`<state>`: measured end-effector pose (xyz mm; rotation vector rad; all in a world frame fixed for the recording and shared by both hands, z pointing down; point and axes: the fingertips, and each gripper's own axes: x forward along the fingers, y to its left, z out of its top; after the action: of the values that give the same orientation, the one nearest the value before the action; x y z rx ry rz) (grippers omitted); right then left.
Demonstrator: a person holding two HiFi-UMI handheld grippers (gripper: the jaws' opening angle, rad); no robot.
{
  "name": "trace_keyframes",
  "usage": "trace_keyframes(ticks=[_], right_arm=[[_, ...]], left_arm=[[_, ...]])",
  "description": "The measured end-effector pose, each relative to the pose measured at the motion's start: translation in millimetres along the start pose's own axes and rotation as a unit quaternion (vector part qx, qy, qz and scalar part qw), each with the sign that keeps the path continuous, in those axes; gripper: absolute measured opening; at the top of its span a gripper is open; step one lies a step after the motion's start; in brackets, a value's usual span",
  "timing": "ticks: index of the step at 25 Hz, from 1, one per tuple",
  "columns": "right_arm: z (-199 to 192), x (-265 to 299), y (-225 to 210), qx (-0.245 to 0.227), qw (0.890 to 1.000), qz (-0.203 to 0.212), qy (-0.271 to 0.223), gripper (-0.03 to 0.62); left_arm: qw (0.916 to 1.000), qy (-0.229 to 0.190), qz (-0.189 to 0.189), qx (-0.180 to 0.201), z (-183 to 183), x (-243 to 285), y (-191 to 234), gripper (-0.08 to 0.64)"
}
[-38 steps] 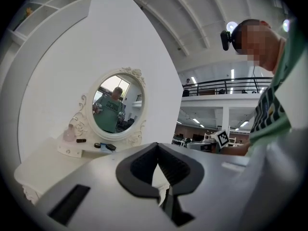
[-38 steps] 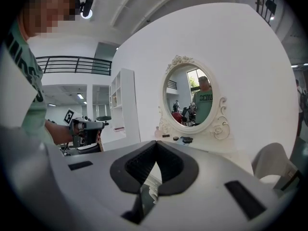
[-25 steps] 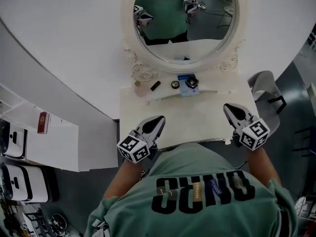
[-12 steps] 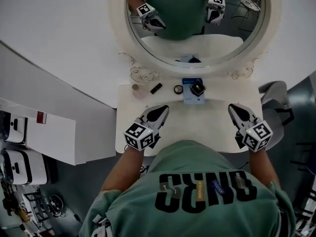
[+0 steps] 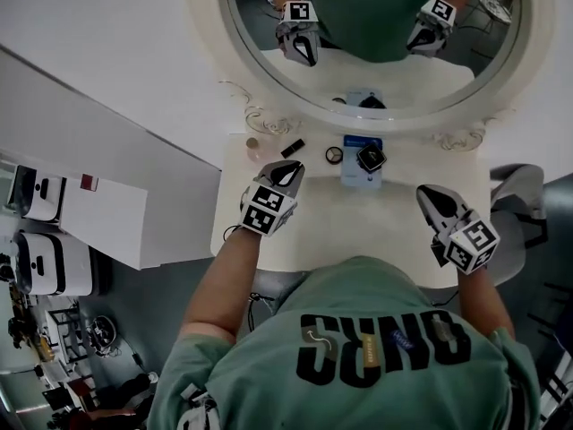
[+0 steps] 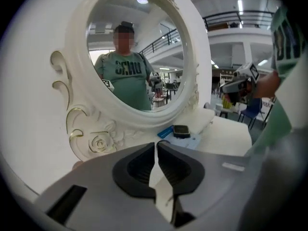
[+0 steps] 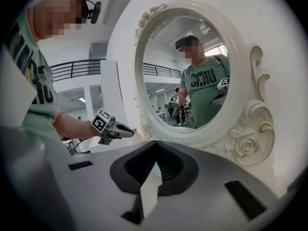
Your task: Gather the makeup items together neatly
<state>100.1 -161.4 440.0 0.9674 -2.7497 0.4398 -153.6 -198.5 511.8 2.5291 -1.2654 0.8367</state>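
White vanity top (image 5: 358, 227) | left hand-held gripper (image 5: 291, 170) closed, empty | right hand-held gripper (image 5: 428, 192) closed, empty

We cannot tell what the small round item (image 5: 334, 154) and the dark box (image 5: 371, 158) on the table (image 5: 358, 222) are. The top edge cuts off the mirror (image 5: 394, 74), and the torso (image 5: 376, 321) hides the table's near edge.

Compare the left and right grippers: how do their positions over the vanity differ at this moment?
The left gripper reaches deep, its tip just short of the black tube; the right gripper hangs nearer the front edge of the vanity, clear of every item. The left angles rightward, the right leftward. Both are shut and empty.
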Motion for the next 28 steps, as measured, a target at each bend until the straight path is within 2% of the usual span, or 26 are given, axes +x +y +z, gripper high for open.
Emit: trace_keyframes(ticks=[2, 4, 7, 11, 17, 20, 26, 28], right_arm=[[-8.4, 3.5, 3.3, 0.009, 1.000, -0.001, 0.004, -0.006], [-13.9, 7.4, 5.8, 0.016, 1.000, -0.004, 0.010, -0.006], [-25.1, 10.2, 3.4, 0.026, 0.999, -0.009, 0.015, -0.006], [-36.5, 10.6, -3.0, 0.048, 0.999, -0.018, 0.012, -0.006], [-44.6, 12.0, -8.6, 0.063, 0.998, -0.020, 0.012, -0.006], [-45.1, 11.5, -10.2, 0.066, 0.998, -0.021, 0.012, -0.006], [-48.6, 8.5, -11.6, 0.067, 0.997, -0.023, 0.019, -0.006], [-48.6, 7.5, -11.4, 0.066, 0.997, -0.024, 0.020, -0.006]], left_arm=[[0.9982, 0.045, 0.011, 0.037, -11.4, 19.1, 17.5, 0.016], [0.9917, 0.098, 0.014, 0.082, -22.1, 38.5, 32.4, 0.053], [0.9749, 0.172, 0.010, 0.141, -38.9, 63.2, 47.6, 0.098], [0.9552, 0.233, 0.012, 0.182, -56.6, 86.8, 62.7, 0.136], [0.9415, 0.280, 0.004, 0.187, -71.6, 100.9, 71.0, 0.150], [0.9356, 0.306, -0.007, 0.176, -82.8, 104.7, 69.9, 0.160], [0.9349, 0.325, -0.022, 0.141, -89.8, 105.4, 67.5, 0.153], [0.9337, 0.331, -0.029, 0.132, -91.4, 106.0, 64.3, 0.100]])
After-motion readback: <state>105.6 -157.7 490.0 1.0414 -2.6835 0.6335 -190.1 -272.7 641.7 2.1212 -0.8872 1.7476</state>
